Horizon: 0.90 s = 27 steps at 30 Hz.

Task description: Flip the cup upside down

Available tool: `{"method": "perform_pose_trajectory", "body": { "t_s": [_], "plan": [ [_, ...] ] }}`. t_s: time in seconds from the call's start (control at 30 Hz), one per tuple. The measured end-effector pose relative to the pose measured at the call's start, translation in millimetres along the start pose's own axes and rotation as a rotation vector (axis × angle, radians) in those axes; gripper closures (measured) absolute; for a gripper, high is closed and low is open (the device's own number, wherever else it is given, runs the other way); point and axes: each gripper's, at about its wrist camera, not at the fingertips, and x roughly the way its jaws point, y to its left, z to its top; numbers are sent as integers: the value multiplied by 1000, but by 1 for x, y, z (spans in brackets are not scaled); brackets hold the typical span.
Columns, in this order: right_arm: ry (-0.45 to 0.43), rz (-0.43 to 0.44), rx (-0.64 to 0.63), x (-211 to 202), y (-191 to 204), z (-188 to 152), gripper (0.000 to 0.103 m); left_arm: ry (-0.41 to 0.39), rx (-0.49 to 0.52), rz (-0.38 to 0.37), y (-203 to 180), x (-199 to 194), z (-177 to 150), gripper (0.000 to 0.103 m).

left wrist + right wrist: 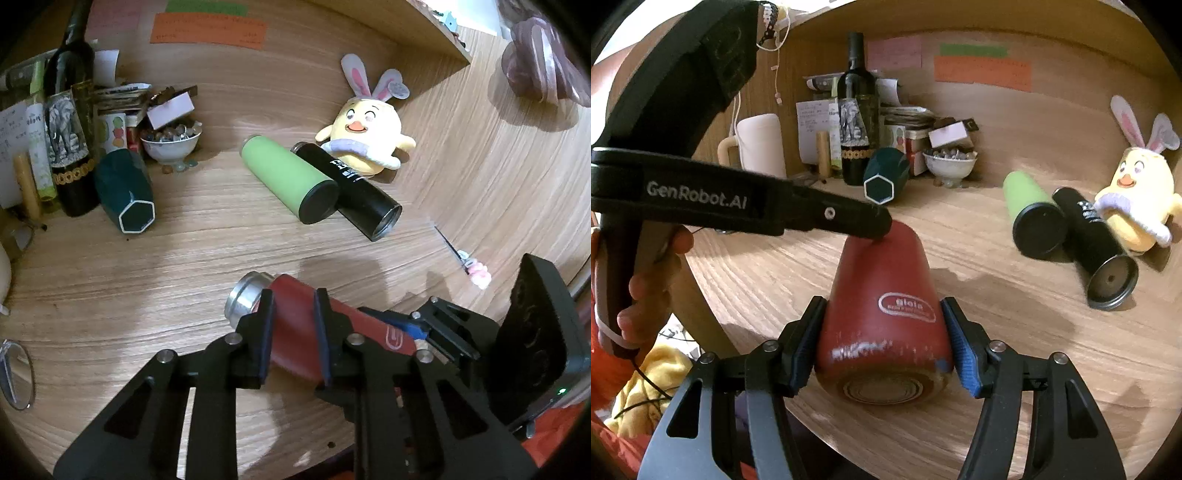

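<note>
The red cup [295, 325] is a tall red tumbler with a silver rim [245, 297], held on its side above the wooden table [147, 280]. My left gripper [293, 334] is shut on it near the rim end. In the right wrist view the red cup [882, 295] points away from me, base toward the camera. My right gripper [882, 350] is shut on its base end, blue pads against both sides. The left gripper's fingers [864, 221] close on its far end there.
A green cup [288, 177] and a black cup [354, 188] lie on their sides beside a yellow plush chick [365, 133]. A dark green hexagonal cup [125, 192], a wine bottle [70, 122], a bowl of stones [171, 142] and clutter stand at the back left.
</note>
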Motion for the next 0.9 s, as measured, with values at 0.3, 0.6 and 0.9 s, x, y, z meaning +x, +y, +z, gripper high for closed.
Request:
{"method": "perform_pose_trajectory", "body": {
  "t_s": [0.3, 0.6, 0.9],
  "plan": [
    [-80, -26, -53, -13, 1, 27, 44, -28, -32, -48, 16, -8, 15, 83],
    [-80, -22, -78, 9, 3, 59, 44, -35, -64, -16, 44, -2, 31, 83],
    [-52, -2, -32, 35, -2, 76, 44, -11, -112, -30, 71, 9, 37, 83]
  ]
}}
